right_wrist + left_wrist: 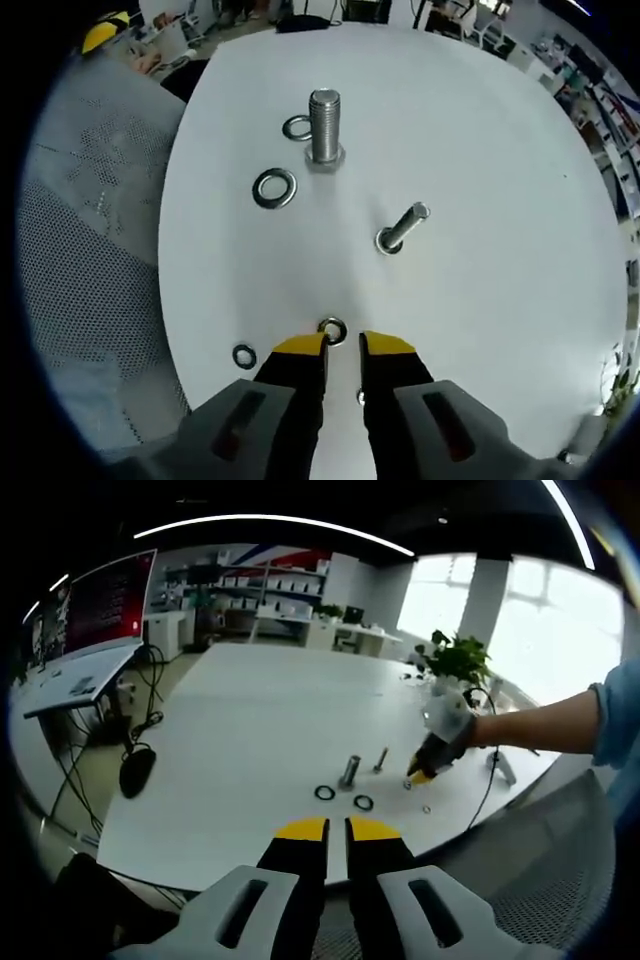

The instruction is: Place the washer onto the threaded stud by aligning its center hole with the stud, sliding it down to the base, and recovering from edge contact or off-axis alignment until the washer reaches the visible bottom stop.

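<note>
On the white table [480, 150] a thick threaded stud [323, 125] [349, 772] stands upright on its hex head. A washer [296, 127] lies against its base and a larger washer [274, 187] [363, 802] lies nearer to me. A thinner bolt [402, 228] [381, 759] stands to the right. My right gripper [342, 345] [420, 773] is low over the table, slightly open, with a small washer [332, 330] flat on the table at its fingertips. My left gripper [337, 830] hovers off the table's near edge, shut and holding nothing.
Another small washer [244, 355] lies near the table edge, left of my right jaws. A mesh chair [90, 250] [560, 880] sits beside that edge. A potted plant [458, 660] and cables [490, 770] are behind the person's gloved hand [447, 715]. A monitor [105, 600] stands far left.
</note>
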Tool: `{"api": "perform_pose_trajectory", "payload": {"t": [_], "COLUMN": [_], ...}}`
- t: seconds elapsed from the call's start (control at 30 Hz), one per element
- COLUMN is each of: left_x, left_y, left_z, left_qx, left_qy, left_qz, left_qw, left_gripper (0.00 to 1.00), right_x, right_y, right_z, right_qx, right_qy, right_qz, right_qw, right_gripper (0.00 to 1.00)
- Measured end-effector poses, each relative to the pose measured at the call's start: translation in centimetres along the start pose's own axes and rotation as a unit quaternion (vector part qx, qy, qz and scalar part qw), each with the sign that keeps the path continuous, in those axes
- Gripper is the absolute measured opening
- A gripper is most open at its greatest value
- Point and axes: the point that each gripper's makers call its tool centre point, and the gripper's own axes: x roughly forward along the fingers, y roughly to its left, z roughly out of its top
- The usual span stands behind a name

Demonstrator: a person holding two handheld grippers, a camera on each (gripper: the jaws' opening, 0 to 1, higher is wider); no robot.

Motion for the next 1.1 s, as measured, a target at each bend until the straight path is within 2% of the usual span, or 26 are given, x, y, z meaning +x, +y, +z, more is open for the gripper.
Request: {"api": "perform_pose_trajectory", "payload": {"t": [0.23, 0.93, 1.1], "left_x": [-0.02, 0.04, 0.01], "left_y": [-0.05, -0.04, -0.03], "left_z": [-0.03, -0.1, -0.05], "left_qx": [0.001, 0.003, 0.001], "left_qy": [0.002, 0.004, 0.001], "left_qz": [-0.001, -0.001, -0.001], "left_qw": [1.0, 1.0, 1.0], "left_gripper": [0.04, 0.04, 0.04], "right_x": [0.65, 0.79, 0.84], "right_y": [0.35, 0.27, 0.29], "right_z": [-0.38, 0.29, 0.31], "right_qx": [-0.006, 0.035, 0.018], "right_qy": [0.016, -0.001, 0.0], "right_qz": [0.007, 0.012, 0.009], "right_qw": [0.9998, 0.9993, 0.9998], "right_gripper": [0.17, 0.16, 0.15]}}
